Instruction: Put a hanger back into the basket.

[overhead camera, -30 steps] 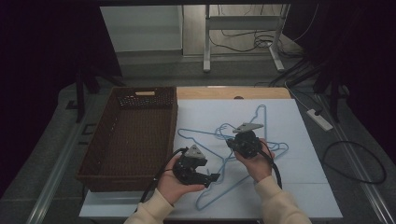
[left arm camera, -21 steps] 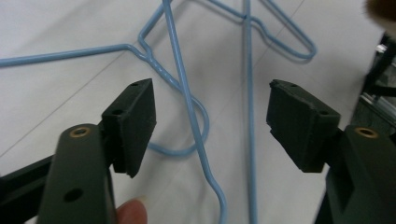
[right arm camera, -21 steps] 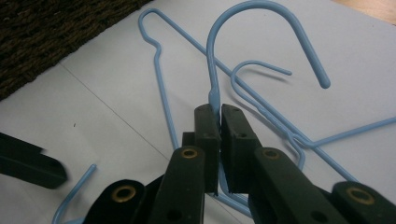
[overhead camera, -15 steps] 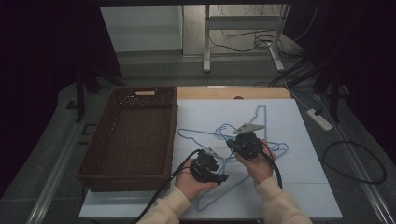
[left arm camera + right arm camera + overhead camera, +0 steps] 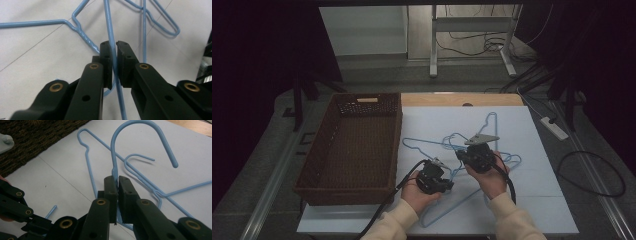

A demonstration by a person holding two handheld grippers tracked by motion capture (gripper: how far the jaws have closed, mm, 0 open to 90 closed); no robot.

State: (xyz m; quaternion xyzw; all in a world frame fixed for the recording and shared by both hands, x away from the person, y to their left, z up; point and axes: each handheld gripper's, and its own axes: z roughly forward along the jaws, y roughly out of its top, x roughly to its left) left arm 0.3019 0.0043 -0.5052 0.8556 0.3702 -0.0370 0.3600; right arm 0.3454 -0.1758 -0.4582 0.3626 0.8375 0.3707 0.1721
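Lifting one light-blue wire hanger [image 5: 447, 200] free of the tangle looks to be the step in hand. It lies with two or three others on the pale sheet [image 5: 537, 125] in the lower middle of the high view, their wires crossing one another.

The left hand-held gripper [image 5: 114, 50] has its jaws drawn narrow around a straight run of that wire, which passes up between the pads at the centre of the left gripper view. The right hand-held gripper [image 5: 117, 181] is pinched on the neck of a hanger just below its hook [image 5: 140, 130], which curves up into the top of the right gripper view.

I judge that both grips need to stay firm, since thin round wire tends to twist between flat pads. Raising both hands level and together should keep the frame from swinging. A second hook [image 5: 138, 157] lies just behind the held neck and could catch, so come up slowly and watch the crossings.

The brown wicker basket [image 5: 352, 145], at the left of the high view, stands beside the sheet on the counter [image 5: 452, 100].
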